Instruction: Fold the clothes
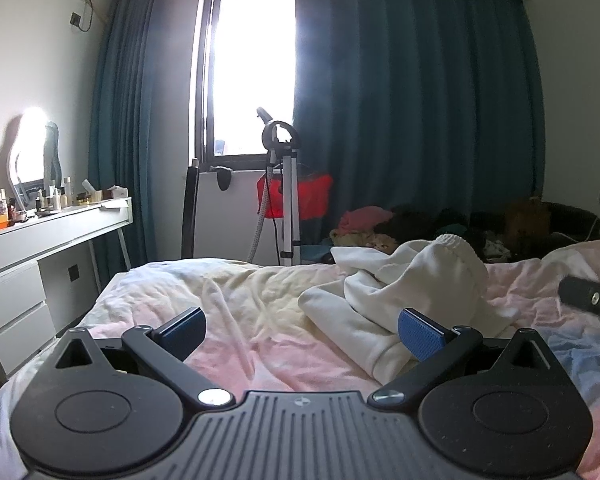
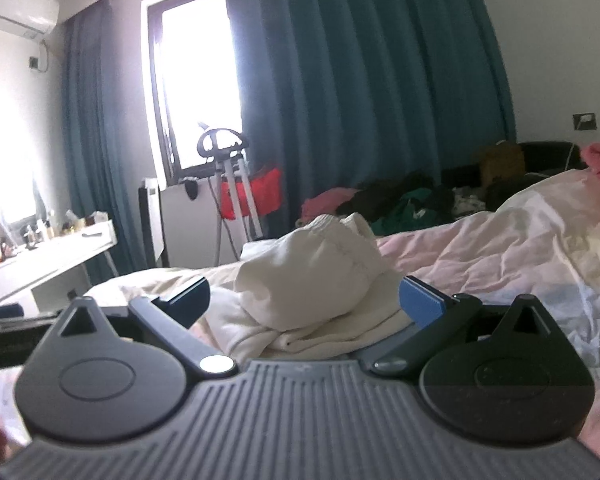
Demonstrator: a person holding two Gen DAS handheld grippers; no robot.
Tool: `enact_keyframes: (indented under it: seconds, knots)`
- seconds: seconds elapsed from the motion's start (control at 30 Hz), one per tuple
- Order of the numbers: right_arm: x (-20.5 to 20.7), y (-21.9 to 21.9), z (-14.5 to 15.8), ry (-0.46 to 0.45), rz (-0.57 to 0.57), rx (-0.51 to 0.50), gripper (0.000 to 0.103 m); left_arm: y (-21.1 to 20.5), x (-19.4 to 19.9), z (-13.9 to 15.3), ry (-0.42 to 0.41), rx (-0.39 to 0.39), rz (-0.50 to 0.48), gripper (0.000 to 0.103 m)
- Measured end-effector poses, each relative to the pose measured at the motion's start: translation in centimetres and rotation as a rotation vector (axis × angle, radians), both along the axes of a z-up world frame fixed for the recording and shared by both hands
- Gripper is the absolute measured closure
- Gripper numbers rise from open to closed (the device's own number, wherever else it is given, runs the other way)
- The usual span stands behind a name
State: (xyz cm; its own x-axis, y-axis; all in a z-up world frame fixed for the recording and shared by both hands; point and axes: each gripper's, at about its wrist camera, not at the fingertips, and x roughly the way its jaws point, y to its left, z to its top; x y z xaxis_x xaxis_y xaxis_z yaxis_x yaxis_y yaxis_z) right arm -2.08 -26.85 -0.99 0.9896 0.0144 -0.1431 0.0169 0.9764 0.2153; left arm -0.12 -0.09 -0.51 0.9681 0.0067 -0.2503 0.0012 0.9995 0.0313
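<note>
Both grippers — left gripper (image 1: pixel 302 330), right gripper (image 2: pixel 305 302) — low (jaws wide) facing white garment (image 2: pixel 312 276).

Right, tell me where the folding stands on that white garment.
Done: nothing that shows; the white garment lies in a crumpled heap on the pink bedsheet, with no neat fold visible. In hand: nothing is gripped. The right tool is open, its jaws to either side of the heap, and the left tool is open over the sheet beside it. Left: grasp it, spread it flat, fold it.
</note>
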Motion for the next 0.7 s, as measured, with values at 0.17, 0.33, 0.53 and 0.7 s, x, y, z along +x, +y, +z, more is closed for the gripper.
enact_keyframes:
  seconds: [0.17, 0.33, 0.53, 0.7]
  knots:
    - [-0.2, -0.5, 0.4, -0.018, -0.009, 0.001, 0.019, -0.1, 0.0, -0.4, 0.004, -0.021, -0.027, 0.000]
    - [0.3, -1.1, 0.8, 0.034, -0.048, 0.002, 0.056, -0.5, -0.1, -0.8, -0.006, -0.012, -0.039, 0.000]
    - [0.3, -1.0, 1.4, 0.041, 0.020, -0.022, 0.063, -0.5, 0.5, -1.4, 0.020, -0.020, -0.049, 0.000]
    - [0.5, -1.4, 2.4, 0.036, 0.049, -0.010, 0.070, -0.6, 0.9, -2.1, 0.036, -0.024, -0.073, 0.000]
